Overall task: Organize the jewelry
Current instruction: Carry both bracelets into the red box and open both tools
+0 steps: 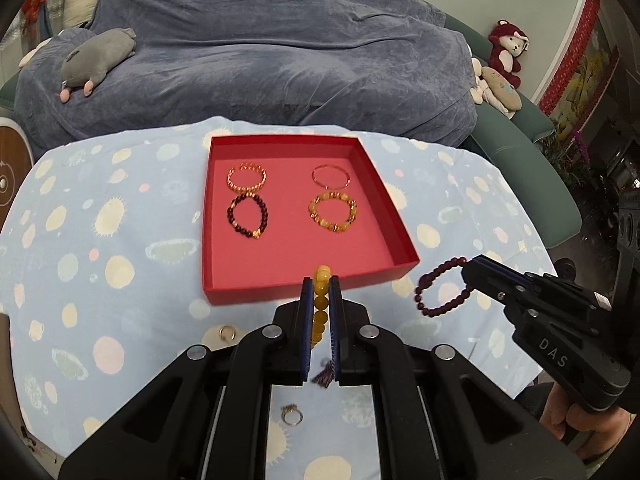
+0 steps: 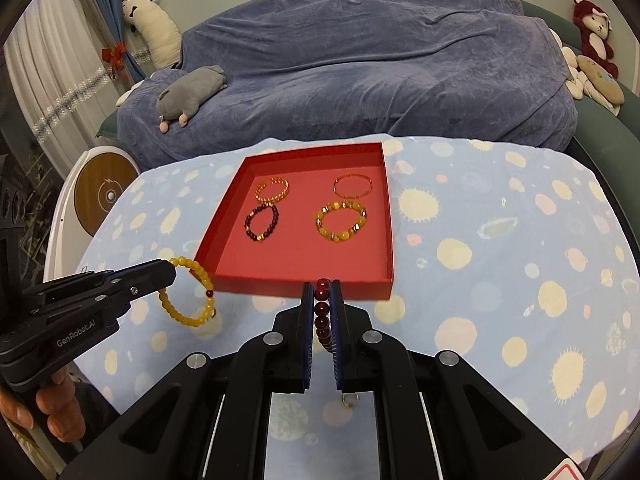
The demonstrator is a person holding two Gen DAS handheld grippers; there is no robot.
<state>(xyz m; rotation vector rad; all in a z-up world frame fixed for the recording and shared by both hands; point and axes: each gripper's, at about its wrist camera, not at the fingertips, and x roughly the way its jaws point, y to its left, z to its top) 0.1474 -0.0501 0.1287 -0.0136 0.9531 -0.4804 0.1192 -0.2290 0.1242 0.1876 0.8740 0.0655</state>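
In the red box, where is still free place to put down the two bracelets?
The red box is bare along its front, below the dark bracelet and the yellow bracelet. The middle strip is narrower. The back is crowded.

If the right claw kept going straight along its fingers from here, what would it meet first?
Probably the near wall of the red box, straight ahead of the right claw, which is shut on the dark red bracelet. If the claw is higher than the wall, it would pass over it; depth is unclear.
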